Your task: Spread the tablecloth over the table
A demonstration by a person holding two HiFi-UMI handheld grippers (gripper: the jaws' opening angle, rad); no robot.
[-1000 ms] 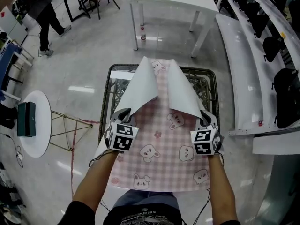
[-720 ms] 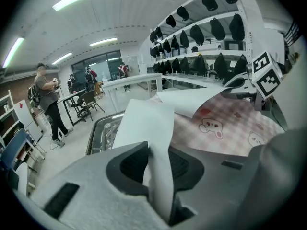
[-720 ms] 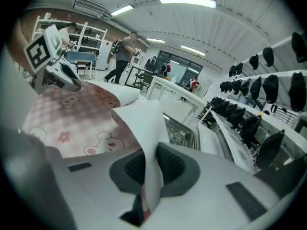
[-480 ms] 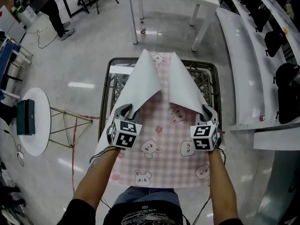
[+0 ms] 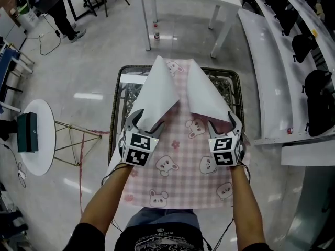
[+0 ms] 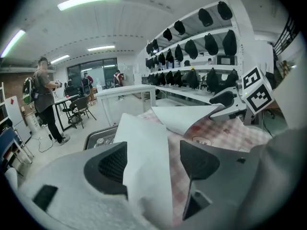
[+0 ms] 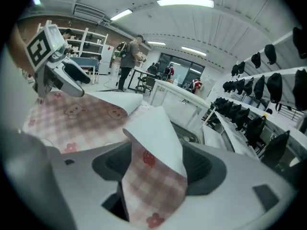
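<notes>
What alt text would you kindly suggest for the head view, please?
A person's left gripper and right gripper, jaws just opened wide, each have a folded-back corner of the pink checked tablecloth loose between them. The cloth lies over a dark-framed table.

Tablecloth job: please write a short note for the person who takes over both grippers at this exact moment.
Left gripper: open, its jaws have just been opening. The left folded-back corner of the pink checked animal-print tablecloth stands loose between them.
Right gripper: open, its jaws have just been opening too. The right folded-back corner is loose between them.
Done: the cloth covers the middle of the dark metal-framed table.
Left to do: both far corners lie folded back, white underside up. Grip them, carry them to the far edge, then smooth flat.
</notes>
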